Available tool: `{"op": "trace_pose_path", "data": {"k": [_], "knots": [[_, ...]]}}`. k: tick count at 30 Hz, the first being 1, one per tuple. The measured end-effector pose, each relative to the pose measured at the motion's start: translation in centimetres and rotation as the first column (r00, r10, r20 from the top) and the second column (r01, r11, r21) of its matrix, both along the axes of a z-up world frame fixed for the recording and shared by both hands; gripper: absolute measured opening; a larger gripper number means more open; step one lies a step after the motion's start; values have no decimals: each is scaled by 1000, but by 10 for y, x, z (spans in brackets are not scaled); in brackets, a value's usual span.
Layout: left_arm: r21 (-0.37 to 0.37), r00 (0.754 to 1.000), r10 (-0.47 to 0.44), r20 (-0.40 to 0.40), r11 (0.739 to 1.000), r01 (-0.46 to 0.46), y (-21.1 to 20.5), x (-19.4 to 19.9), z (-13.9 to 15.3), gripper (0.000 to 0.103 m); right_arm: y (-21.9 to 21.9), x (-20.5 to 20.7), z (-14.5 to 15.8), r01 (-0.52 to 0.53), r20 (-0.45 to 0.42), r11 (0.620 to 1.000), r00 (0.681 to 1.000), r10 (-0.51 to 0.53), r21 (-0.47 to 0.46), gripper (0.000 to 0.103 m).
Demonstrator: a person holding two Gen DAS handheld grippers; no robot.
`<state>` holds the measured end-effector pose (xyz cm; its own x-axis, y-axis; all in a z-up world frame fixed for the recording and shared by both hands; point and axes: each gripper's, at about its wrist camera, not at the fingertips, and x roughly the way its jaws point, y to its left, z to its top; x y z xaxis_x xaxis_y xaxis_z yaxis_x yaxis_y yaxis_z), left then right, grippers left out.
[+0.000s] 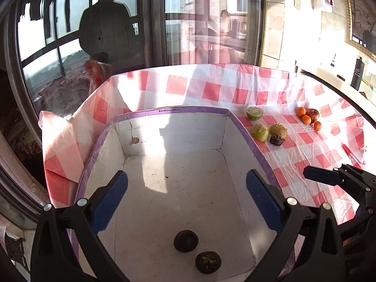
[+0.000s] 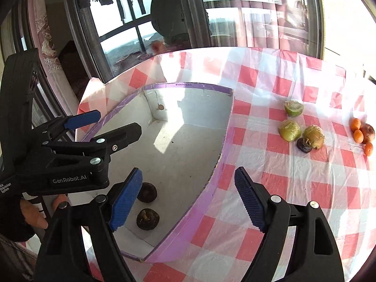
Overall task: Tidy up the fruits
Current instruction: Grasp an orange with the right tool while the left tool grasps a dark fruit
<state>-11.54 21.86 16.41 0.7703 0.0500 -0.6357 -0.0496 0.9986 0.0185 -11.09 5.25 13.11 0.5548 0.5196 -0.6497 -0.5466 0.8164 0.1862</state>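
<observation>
A white box with a purple rim stands on the checked cloth. Two dark round fruits lie in its near end. My left gripper is open and empty above the box; it also shows in the right wrist view. My right gripper is open and empty over the box's right rim. On the cloth to the right lie green fruits, a small dark fruit and several small oranges.
A red-white checked cloth covers the table. A window runs behind the far edge. A black bottle stands on a counter at the far right. A reddish-brown fruit sits among the oranges.
</observation>
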Motion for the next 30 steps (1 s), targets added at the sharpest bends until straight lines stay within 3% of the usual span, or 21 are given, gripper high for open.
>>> {"op": "trace_pose_path", "data": {"k": [2, 5, 9, 14, 17, 22, 30], "knots": [[15, 1000, -11, -12, 1000, 12, -22, 9, 1, 101, -32, 12, -5, 88, -23, 996, 996, -87, 12, 87], [89, 999, -10, -53, 996, 14, -62, 22, -5, 101, -73, 30, -23, 202, -82, 977, 975, -207, -65, 87], [103, 986, -135, -96, 984, 145, -120, 36, -12, 101, -126, 48, -51, 299, -148, 939, 934, -325, -172, 87], [112, 934, -292, -206, 941, 319, -197, 52, -42, 101, -202, 74, -76, 417, -182, 872, 865, -467, -257, 87], [108, 898, -321, -300, 924, 366, -226, 60, -71, 101, -243, 94, -87, 474, -201, 834, 821, -534, -282, 87], [71, 882, -248, -401, 951, 300, -241, 81, -108, 101, -294, 134, -105, 520, -220, 802, 780, -586, -295, 86], [75, 883, -73, -463, 990, 122, -247, 125, -143, 98, -323, 206, -118, 532, -155, 801, 798, -583, -275, 78]]}}
